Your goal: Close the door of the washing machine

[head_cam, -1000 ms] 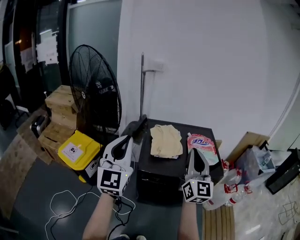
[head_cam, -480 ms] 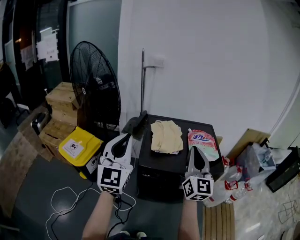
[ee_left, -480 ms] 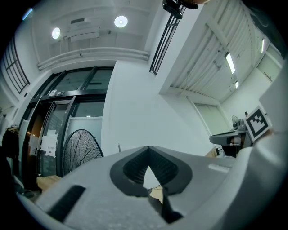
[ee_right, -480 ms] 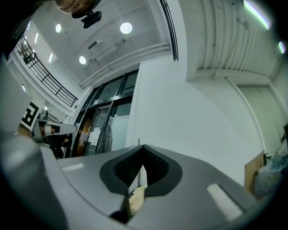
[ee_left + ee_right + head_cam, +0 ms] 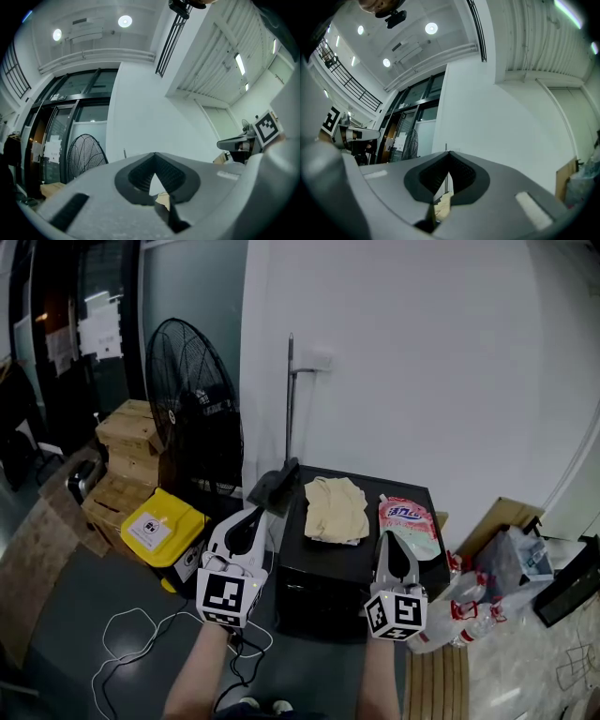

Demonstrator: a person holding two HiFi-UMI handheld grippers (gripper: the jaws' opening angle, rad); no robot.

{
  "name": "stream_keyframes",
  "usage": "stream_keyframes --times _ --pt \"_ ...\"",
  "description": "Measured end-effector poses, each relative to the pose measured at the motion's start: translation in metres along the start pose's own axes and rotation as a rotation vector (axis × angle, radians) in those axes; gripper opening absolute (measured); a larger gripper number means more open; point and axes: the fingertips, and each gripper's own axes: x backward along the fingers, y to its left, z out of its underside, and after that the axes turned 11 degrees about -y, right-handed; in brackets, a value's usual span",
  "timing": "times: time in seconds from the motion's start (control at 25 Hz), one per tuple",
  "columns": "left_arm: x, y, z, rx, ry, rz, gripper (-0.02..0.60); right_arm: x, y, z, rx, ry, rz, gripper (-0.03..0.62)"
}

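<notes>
A small black washing machine [image 5: 323,592] stands against the white wall. A dark panel [image 5: 274,488], apparently its open door, juts out at its upper left corner. On top lie a yellow cloth [image 5: 333,507] and a pink detergent pouch [image 5: 409,526]. My left gripper [image 5: 255,514] is shut and empty, its tip just below and left of the dark panel and apart from it. My right gripper [image 5: 392,538] is shut and empty in front of the machine's right half, below the pouch. In the gripper views, both the left gripper [image 5: 154,164] and the right gripper [image 5: 449,161] point slightly upward at the wall.
A large black floor fan [image 5: 192,418] stands left of the machine, with a yellow box [image 5: 159,526] and stacked cartons [image 5: 127,451] beside it. White cables [image 5: 131,638] lie on the floor. Plastic bottles [image 5: 464,606] and bags sit to the right. A thin metal pole [image 5: 289,404] rises behind the machine.
The head view has shifted slightly. Both grippers stay shut in about the same place before the machine.
</notes>
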Motion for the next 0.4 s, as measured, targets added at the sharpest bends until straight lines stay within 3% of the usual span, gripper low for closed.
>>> stream_keyframes --times 0.4 --pt "0.0049 -0.0089 0.0004 -0.002 0.010 0.006 0.008 0.0036 0.0039 -0.0005 -0.005 0.001 -0.021 0.011"
